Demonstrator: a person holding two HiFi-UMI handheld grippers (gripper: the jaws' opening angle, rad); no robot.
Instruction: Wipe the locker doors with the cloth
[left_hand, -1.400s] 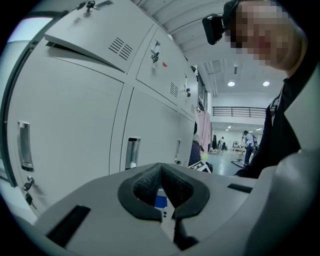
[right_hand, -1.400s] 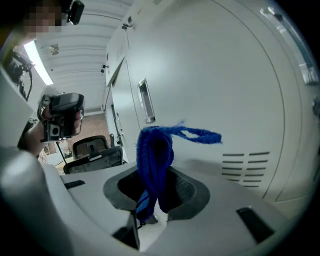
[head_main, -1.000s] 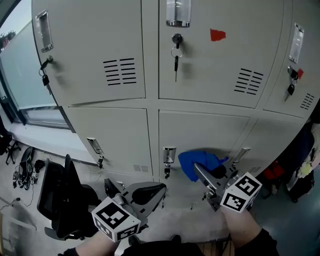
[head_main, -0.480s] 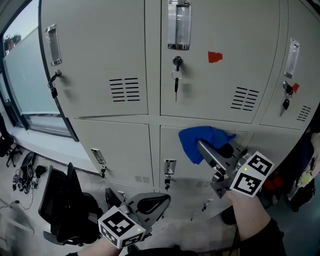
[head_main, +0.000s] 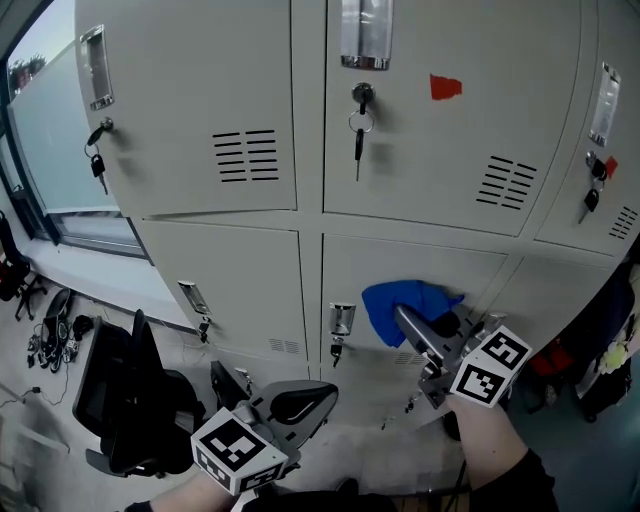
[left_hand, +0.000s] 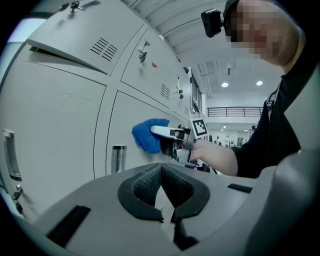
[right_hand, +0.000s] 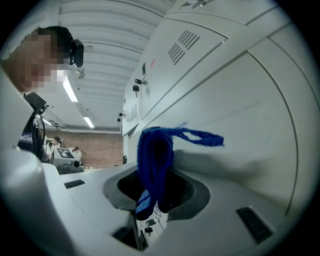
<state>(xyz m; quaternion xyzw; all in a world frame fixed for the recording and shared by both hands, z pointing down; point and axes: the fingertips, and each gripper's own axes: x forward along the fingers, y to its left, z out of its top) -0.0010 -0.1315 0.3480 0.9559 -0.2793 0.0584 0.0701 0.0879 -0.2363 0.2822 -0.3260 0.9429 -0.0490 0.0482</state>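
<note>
A blue cloth (head_main: 400, 305) is pressed against the lower middle locker door (head_main: 440, 265), just right of its handle (head_main: 342, 320). My right gripper (head_main: 418, 328) is shut on the cloth. In the right gripper view the cloth (right_hand: 155, 155) hangs bunched between the jaws, a loop of its edge sticking out toward the door (right_hand: 260, 125). My left gripper (head_main: 292, 402) hangs low, away from the lockers; its jaws are shut with nothing in them. From the left gripper (left_hand: 161, 186) view, the cloth (left_hand: 147, 135) and right gripper (left_hand: 169, 133) show on the door.
Grey lockers fill the wall in two rows. Keys (head_main: 358, 125) hang from the upper middle door, which has a red sticker (head_main: 445, 87). More keys (head_main: 97, 165) hang at the left. A black chair (head_main: 125, 395) stands on the floor at lower left, beside a window (head_main: 45, 150).
The right gripper carried the cloth up to the top of the lower door, then back down a little. The left gripper has hardly moved.
</note>
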